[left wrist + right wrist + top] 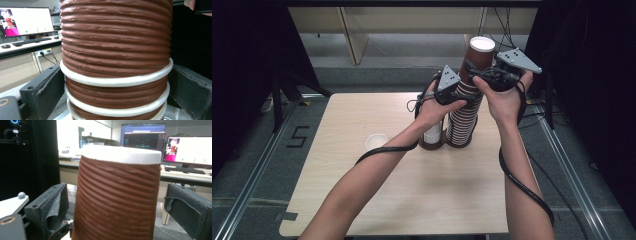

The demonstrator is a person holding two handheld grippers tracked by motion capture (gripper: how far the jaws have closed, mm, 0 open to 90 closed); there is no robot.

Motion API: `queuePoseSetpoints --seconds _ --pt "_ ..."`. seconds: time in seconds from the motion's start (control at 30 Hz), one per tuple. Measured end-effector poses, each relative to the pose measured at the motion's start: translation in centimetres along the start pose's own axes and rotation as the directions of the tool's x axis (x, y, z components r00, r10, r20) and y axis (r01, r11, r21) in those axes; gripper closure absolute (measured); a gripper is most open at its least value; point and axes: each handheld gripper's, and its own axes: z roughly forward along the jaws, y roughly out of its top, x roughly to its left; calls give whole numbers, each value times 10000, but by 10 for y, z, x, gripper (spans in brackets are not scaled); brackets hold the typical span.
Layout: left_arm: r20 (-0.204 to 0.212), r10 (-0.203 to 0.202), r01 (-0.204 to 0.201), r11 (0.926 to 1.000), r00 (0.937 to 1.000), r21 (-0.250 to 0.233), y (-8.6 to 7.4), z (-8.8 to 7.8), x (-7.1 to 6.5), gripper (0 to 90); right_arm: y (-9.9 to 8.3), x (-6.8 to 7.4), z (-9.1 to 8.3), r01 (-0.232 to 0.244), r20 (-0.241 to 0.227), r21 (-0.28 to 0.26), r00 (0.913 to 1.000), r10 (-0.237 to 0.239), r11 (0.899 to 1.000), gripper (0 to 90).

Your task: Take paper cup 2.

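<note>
A tall stack of brown ribbed paper cups (462,125) with white rims stands in a dark holder (432,146) on the wooden table (412,200). My left gripper (464,90) reaches the stack's upper part from the left. In the left gripper view its jaws flank the stack (116,50) with the pads right by a white rim (117,81) and no visible squeeze. My right gripper (483,70) is at the top cup (480,55). In the right gripper view that cup (117,195) stands between open jaws, with a gap on each side.
A single white cup (376,141) sits on the table left of the holder. Short white cups (432,132) fill the holder's left slot, partly behind my left hand. Black cables trail along both forearms. Desks with lit monitors (190,150) stand beyond the table.
</note>
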Motion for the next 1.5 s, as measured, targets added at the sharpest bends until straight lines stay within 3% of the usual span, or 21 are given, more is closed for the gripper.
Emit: queuePoseSetpoints --seconds 0.7,1.5 --pt "4 182 -182 9998 9998 59 1 1 -3 32 1 0 15 -216 9 379 9998 216 9990 165" --pt "-27 323 -323 9994 9995 157 1 1 -3 31 14 0 13 -479 107 -157 9988 481 9987 203"
